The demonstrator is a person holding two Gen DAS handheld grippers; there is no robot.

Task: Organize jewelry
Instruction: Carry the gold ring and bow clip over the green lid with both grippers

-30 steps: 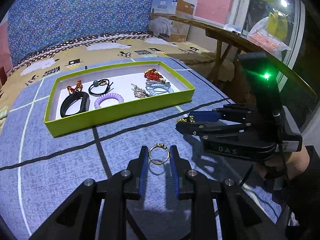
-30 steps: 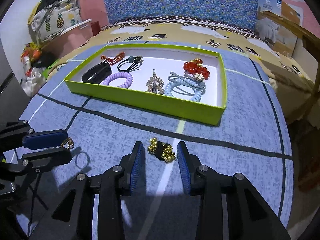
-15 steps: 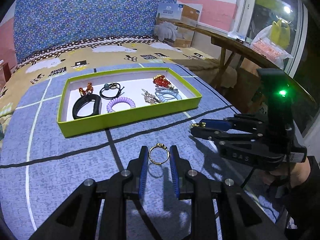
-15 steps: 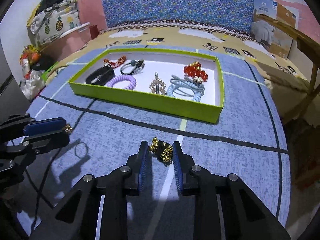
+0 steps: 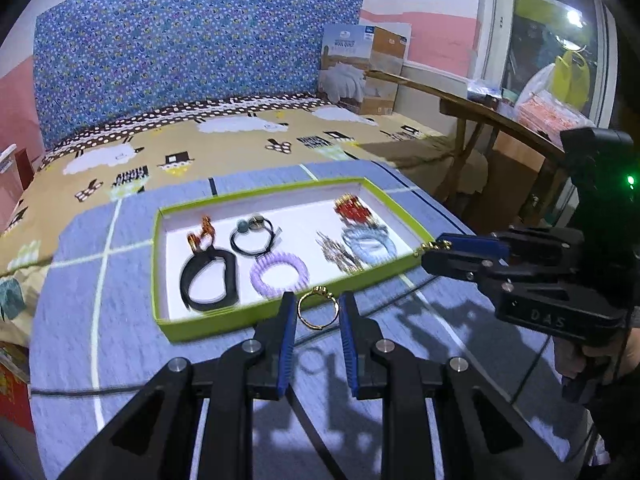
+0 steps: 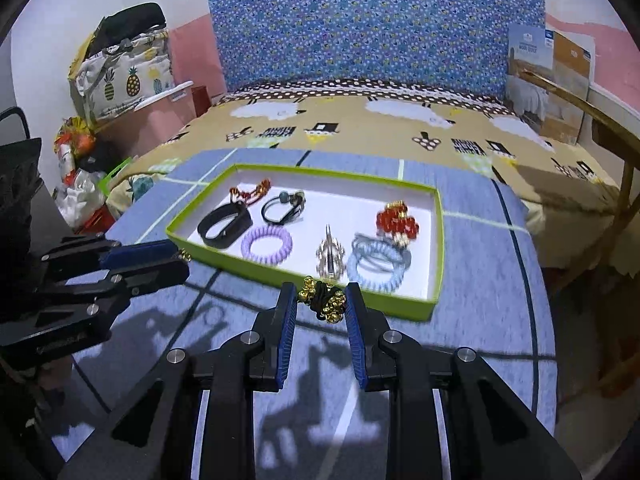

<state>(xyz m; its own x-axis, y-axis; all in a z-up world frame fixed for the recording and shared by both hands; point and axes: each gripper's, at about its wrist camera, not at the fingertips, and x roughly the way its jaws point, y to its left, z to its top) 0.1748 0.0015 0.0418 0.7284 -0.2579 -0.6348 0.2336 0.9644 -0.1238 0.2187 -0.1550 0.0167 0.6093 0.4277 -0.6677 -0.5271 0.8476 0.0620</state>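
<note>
Both pieces are gripped and lifted: the left gripper (image 5: 318, 312) pinches a gold ring (image 5: 318, 309), the right gripper (image 6: 321, 300) a beaded hair tie (image 6: 325, 299), and next each wants carrying over the green tray (image 6: 438, 240) and releasing.

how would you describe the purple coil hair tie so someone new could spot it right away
Find the lime green tray with the white floor on the blue cloth. Along its near wall, the purple coil hair tie lies between the black band and the silver spiky clip. It is the only lilac ring; the other coiled tie is pale blue.
</note>
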